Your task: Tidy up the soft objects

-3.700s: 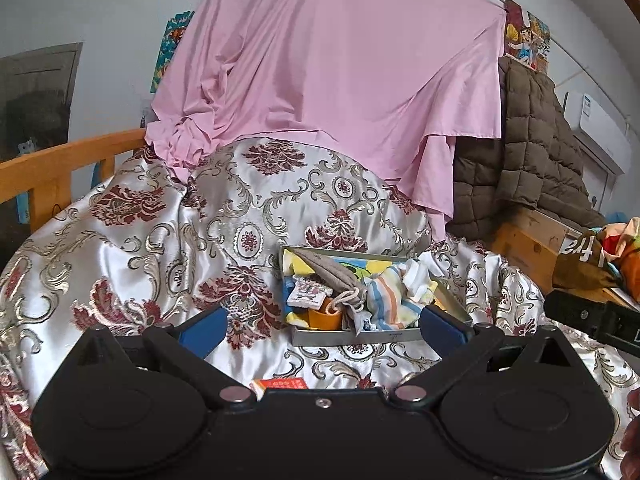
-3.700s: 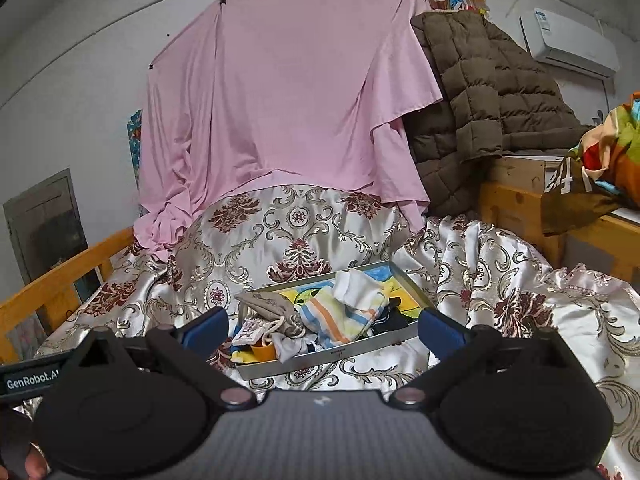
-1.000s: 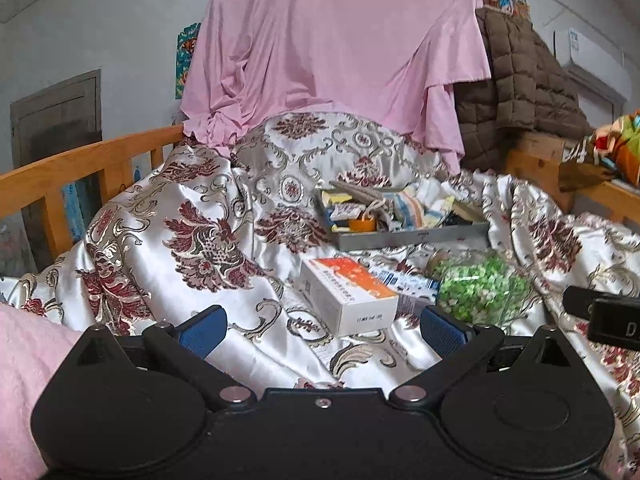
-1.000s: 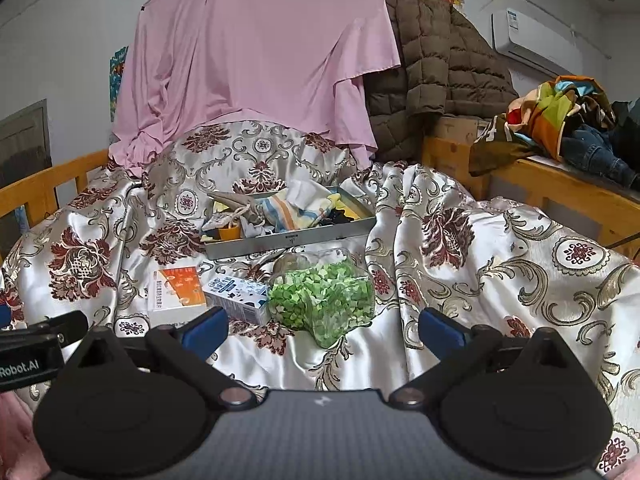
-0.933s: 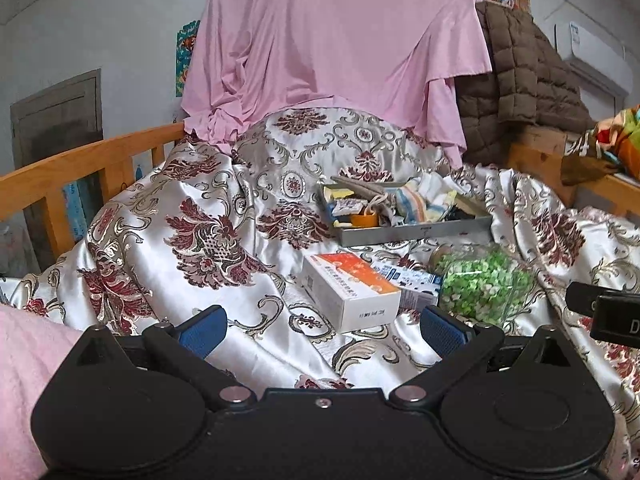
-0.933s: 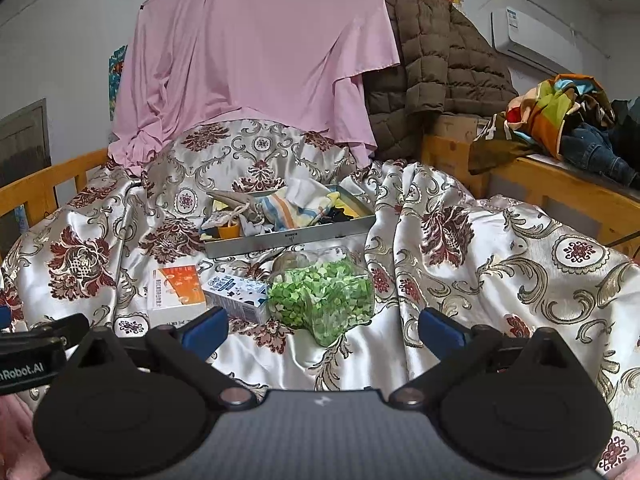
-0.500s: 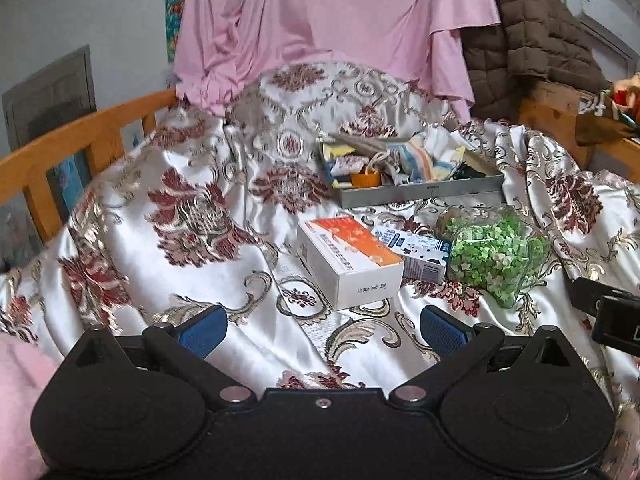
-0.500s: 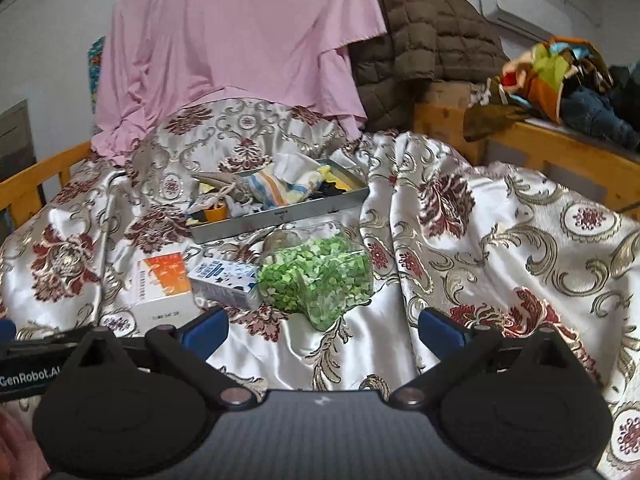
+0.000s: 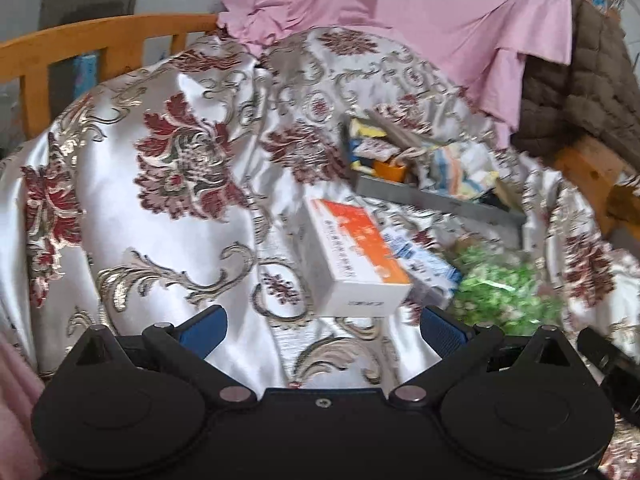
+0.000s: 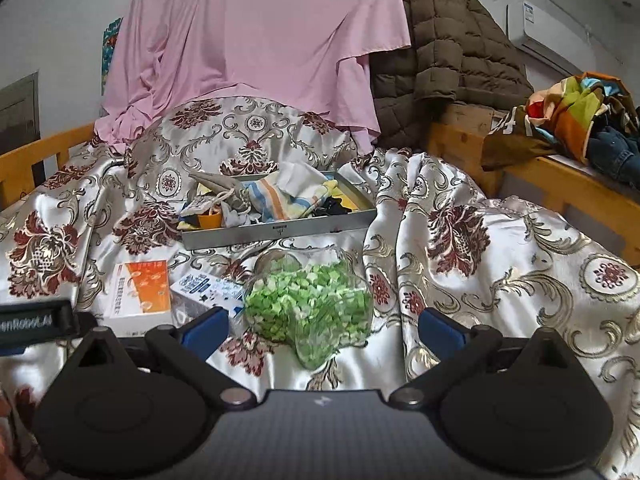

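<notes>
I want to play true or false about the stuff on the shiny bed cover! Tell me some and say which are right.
1. The jar of green bits lies on its side. True.
2. The orange-and-white box sits inside the grey tray. False: it lies on the cover, nearer than the tray.
3. A striped cloth is in the tray. True.
4. The right hand-held gripper is squeezing the jar. False: it is open, holding nothing.
5. The left hand-held gripper is open. True.
</notes>
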A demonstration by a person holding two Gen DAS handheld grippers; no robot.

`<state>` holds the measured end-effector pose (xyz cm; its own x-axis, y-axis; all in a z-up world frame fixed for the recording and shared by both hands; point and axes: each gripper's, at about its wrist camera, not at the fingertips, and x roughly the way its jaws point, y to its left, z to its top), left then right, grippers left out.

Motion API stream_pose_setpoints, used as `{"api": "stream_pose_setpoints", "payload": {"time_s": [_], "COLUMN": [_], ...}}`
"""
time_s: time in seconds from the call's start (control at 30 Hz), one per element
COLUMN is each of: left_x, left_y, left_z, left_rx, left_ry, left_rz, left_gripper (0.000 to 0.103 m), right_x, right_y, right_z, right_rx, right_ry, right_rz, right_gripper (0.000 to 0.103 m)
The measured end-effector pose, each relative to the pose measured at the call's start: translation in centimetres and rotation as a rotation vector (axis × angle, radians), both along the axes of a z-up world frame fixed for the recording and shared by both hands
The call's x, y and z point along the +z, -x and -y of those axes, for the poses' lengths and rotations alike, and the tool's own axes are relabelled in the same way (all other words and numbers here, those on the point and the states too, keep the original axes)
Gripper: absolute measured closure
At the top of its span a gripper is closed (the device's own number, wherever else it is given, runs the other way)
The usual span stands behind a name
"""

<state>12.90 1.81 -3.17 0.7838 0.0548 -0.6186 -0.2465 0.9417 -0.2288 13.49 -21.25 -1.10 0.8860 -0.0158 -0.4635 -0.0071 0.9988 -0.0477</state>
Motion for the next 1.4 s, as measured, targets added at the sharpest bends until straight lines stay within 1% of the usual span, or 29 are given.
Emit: {"api": "stream_pose_setpoints", "payload": {"time_s": [0.1,0.17,0.23,0.3,0.4,0.5,0.67,0.77,0.97,1.4], "left_x": [-0.2,-0.2,-0.2,-0.2,-0.2,0.0,0.0,0.2,0.3,0.3], "left_y": [-0.5,-0.5,-0.4,-0.2,-0.1,0.2,0.3,0.6,0.8,0.8], "left_z": [0.6,0.9,1.2,1.6,2.2,2.3,2.3,2.4,2.5,2.6], "left_rx": [-0.005,-0.010,-0.014,-0.015,-0.016,-0.006,-0.008,-0.011,-0.013,-0.013], "left_ry": [-0.050,-0.074,-0.083,-0.095,-0.134,-0.147,-0.155,-0.161,-0.168,-0.167], "left_rz": [-0.026,-0.020,-0.002,0.016,0.022,0.027,0.027,0.033,0.045,0.044], "left_gripper": [0.001,0.001,0.001,0.001,0.001,0.001,0.001,0.001,0.001,0.001], "right_x": [-0.3,-0.5,-0.7,-0.8,-0.7,-0.5,-0.3,-0.4,-0.7,-0.7], "right_y": [-1.6,-2.3,-2.4,-2.2,-1.6,-1.7,-2.1,-2.2,-2.1,-2.1], "right_z": [-0.1,0.0,0.0,0.1,-0.6,-0.5,0.6,1.1,1.2,1.3], "right_rx": [0.054,0.108,0.114,0.130,0.149,0.139,0.089,0.068,0.064,0.058], "right_ry": [0.027,0.057,0.055,0.030,0.076,0.091,0.033,0.021,0.005,-0.001], "right_rz": [-0.038,-0.062,-0.083,-0.080,-0.034,-0.018,-0.026,-0.037,-0.062,-0.068], "right_gripper": [0.000,0.000,0.000,0.000,0.000,0.000,0.000,0.000,0.000,0.000]}}
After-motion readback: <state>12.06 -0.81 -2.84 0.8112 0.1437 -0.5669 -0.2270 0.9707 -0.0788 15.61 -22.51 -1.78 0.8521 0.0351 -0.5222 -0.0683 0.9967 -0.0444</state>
